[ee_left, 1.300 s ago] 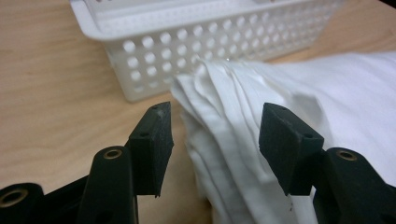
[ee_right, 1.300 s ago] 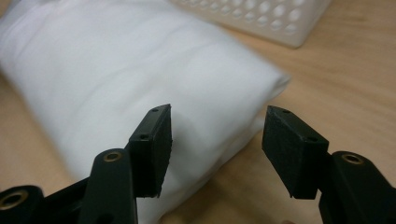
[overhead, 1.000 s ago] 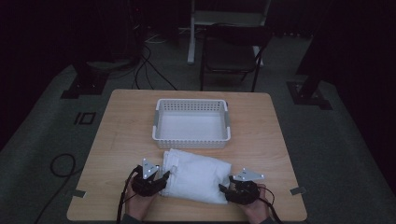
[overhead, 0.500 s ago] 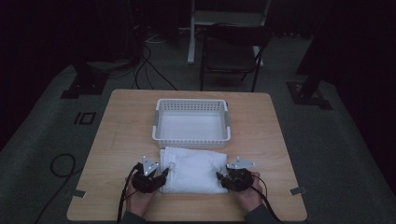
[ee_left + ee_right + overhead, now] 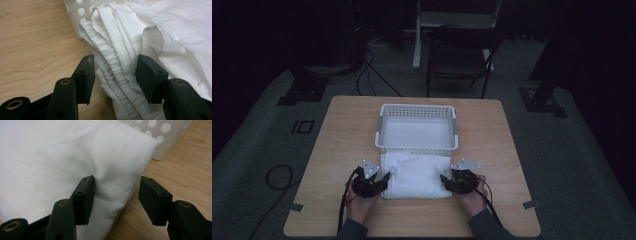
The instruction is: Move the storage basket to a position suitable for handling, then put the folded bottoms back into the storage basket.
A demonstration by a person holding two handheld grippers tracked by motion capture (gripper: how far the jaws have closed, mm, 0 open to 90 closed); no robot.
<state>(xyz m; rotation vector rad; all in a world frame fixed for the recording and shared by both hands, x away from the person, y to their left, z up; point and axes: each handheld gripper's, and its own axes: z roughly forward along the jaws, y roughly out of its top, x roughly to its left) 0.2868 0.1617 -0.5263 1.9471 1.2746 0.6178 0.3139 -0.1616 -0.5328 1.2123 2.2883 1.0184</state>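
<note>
A folded white cloth (image 5: 416,175) lies on the tabletop (image 5: 342,135) just in front of an empty white basket (image 5: 417,129), its long axis running side to side between the person's two hands. The left hand-held gripper (image 5: 382,181) meets the cloth's layered left end, the right hand-held gripper (image 5: 446,181) its folded right end. Both stand spread, jaws straddling the fabric edges without yet pinching, forearms reaching in level from the near side.
</note>
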